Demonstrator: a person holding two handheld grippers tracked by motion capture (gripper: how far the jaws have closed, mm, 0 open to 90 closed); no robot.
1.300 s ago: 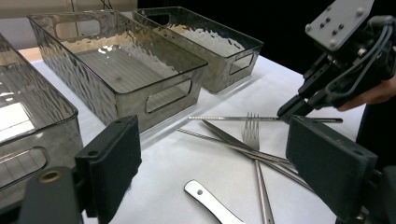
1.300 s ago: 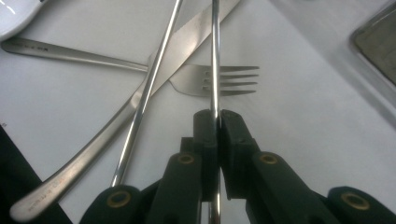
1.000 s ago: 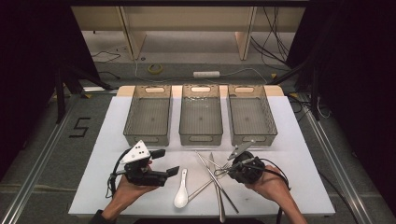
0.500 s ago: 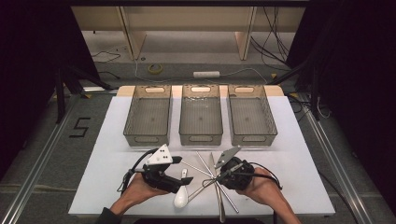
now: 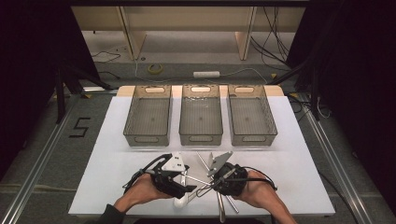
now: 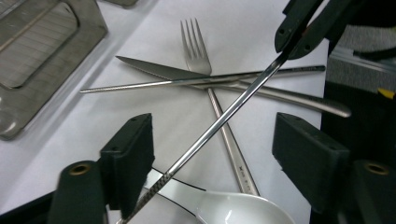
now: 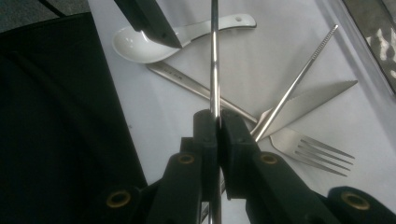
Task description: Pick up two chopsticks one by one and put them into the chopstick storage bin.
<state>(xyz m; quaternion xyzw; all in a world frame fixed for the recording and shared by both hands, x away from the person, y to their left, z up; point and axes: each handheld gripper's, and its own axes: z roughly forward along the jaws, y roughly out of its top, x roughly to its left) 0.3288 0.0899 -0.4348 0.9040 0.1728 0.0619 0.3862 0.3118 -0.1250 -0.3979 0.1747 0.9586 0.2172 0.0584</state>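
The right gripper (image 7: 216,122) pinches a metal chopstick (image 7: 214,56) whose far end sits between the left gripper (image 6: 212,149)'s jaws, which have just been closing, so squeeze gently until both pads touch it

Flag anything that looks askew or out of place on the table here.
The cutlery lies in a crossed heap: fork, knife and a chopstick overlap beside the spoon. A second chopstick sticks out tilted from the shut right gripper. The three bins sit in a straight row.
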